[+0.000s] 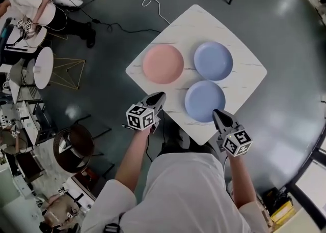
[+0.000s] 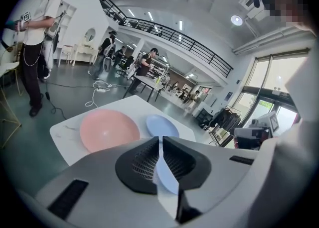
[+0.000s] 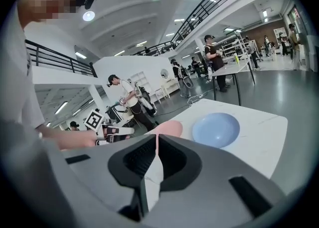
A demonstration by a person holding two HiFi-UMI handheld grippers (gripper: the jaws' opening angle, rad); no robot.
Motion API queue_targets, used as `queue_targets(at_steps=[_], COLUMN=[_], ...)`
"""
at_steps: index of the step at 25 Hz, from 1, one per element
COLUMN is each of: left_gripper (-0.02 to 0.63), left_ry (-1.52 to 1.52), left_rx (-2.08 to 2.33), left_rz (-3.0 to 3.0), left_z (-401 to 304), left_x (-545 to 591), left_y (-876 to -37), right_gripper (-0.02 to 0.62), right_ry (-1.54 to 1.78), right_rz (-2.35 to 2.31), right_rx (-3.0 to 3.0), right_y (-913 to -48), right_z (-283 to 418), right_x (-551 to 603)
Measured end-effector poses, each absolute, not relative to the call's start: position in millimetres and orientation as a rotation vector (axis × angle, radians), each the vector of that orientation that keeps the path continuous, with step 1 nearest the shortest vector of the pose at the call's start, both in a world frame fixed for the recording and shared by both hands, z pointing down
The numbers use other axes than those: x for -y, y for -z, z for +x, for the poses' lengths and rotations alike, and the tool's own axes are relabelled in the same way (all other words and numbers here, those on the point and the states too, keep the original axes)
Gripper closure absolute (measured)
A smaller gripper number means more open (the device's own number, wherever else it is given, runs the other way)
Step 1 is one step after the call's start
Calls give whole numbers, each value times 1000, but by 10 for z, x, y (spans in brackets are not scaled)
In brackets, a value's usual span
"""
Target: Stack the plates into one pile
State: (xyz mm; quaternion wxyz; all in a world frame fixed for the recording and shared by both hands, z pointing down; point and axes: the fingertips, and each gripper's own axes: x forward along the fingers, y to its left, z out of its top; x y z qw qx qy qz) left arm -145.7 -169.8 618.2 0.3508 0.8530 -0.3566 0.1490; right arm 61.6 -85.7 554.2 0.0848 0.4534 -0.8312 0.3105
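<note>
Left tongs and right tongs hover shut, empty, by a marbled table (plates unstacked) on perhaps concrete floor.

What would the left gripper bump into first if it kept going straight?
Probably the nearer blue plate, showing just ahead of the shut left gripper; depth is unclear, so maybe the table first.

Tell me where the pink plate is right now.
In the head view the pink plate sits on the left side of the white table, beside the far blue plate and up-left of the near blue plate.
</note>
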Motion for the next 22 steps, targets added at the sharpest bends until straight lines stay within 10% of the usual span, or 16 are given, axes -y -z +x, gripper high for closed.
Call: queue_targets(at_steps=[22], left_gripper=[454], left_ry=[-475], left_rx=[1209], left_rz=[1537], left_z=[-2148], left_x=[2395], left_y=[-7955], right_gripper=[565], right_ry=[-1082], right_rz=[1187], right_rx=[2440], right_y=[-6093], right_z=[590], right_x=[1177])
